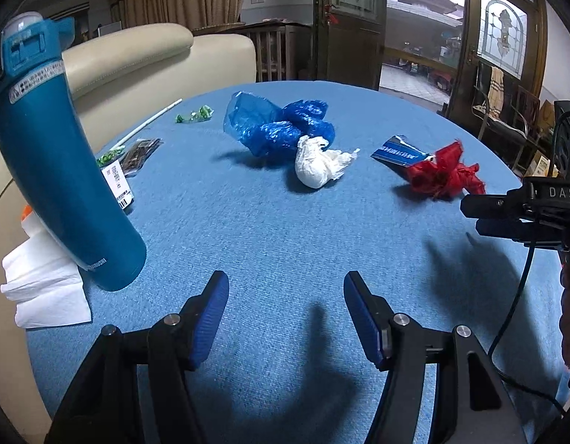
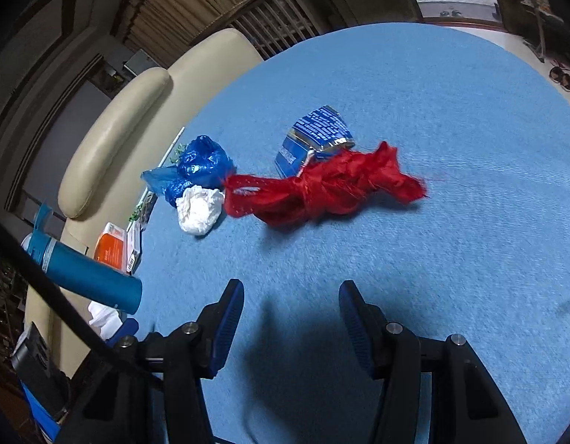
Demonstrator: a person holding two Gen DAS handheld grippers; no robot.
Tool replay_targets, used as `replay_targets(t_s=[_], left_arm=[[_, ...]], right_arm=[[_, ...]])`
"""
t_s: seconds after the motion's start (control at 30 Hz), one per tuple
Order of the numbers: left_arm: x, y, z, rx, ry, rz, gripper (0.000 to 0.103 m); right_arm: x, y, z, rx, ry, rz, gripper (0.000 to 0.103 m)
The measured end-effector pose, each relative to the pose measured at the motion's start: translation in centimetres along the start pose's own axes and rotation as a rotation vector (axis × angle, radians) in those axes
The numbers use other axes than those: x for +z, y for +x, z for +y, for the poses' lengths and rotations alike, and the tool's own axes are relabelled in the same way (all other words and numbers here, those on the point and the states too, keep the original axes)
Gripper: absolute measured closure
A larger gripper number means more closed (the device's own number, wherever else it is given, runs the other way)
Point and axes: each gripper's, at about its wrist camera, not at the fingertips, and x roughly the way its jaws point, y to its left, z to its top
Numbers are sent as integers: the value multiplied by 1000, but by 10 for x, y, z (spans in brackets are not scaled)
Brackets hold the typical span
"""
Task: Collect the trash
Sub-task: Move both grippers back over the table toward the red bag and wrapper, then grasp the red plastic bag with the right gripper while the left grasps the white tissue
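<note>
Reaching for the red mesh scrap (image 2: 322, 185), lying mid-frame in the right wrist view, is being judged the step in hand; the right gripper (image 2: 290, 318) is being held partly open and empty over bare table (image 2: 451, 259), and should be lowered astride the knotted middle. The left gripper (image 1: 285, 314), likewise parted and empty, is being pointed toward the white wad (image 1: 318, 166) and blue bag (image 1: 277, 125). A blue wrapper (image 2: 314, 137) is touching the scrap's far side; the teal bottle (image 1: 59, 155) is crowding the left edge.
</note>
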Motion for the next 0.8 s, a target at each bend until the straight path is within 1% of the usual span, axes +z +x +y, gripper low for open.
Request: replay_targets(t_s=[0.2,0.3,0.33,0.43,0.53,0.7,0.8], left_arm=[[4,7,6,-9,-23,8,38],[4,10,8,-10,-24,11,38],[4,11,9,-11,-24,12,38],[3,12,10,-12,-26,16,38],[3,12,12,-12,-31,16,38],[6,11,15,-11,-37,18,38],[7,11,16,1,-38,16,38]], right_arm=[[8,11,1,20,27,10,45],[12,15,-1,42,59,15,45],[14,17,-3,54,75,16,43],[20,20,-9,93,132,10,40],[28,23,-20,128,217,5,37],[46,33,-36,167,366,10,36],[57,39,-37,169,403,8,35]])
